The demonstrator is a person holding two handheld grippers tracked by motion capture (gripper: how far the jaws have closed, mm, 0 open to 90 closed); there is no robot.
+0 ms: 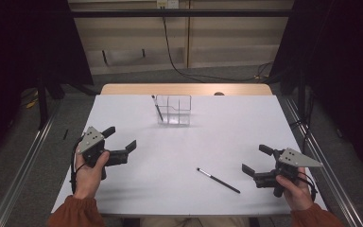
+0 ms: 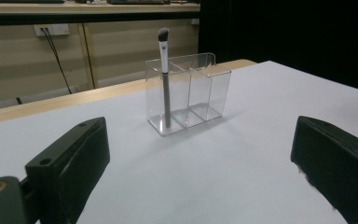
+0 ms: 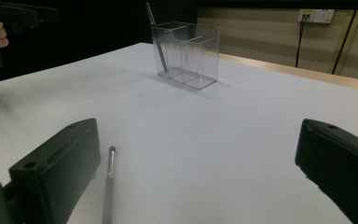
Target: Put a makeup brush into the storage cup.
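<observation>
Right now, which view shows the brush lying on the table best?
The high view: the loose brush lies whole on the white table, left of the right gripper. The right gripper view catches just its handle end beside a jaw.

A slim dark makeup brush (image 1: 218, 180) lies flat on the white table, near the right gripper (image 1: 254, 162) and free of its jaws, while a second brush (image 2: 165, 77) stands bristles up, slightly tilted, in the end compartment of a clear three-compartment organizer (image 2: 200, 88) farther back
</observation>
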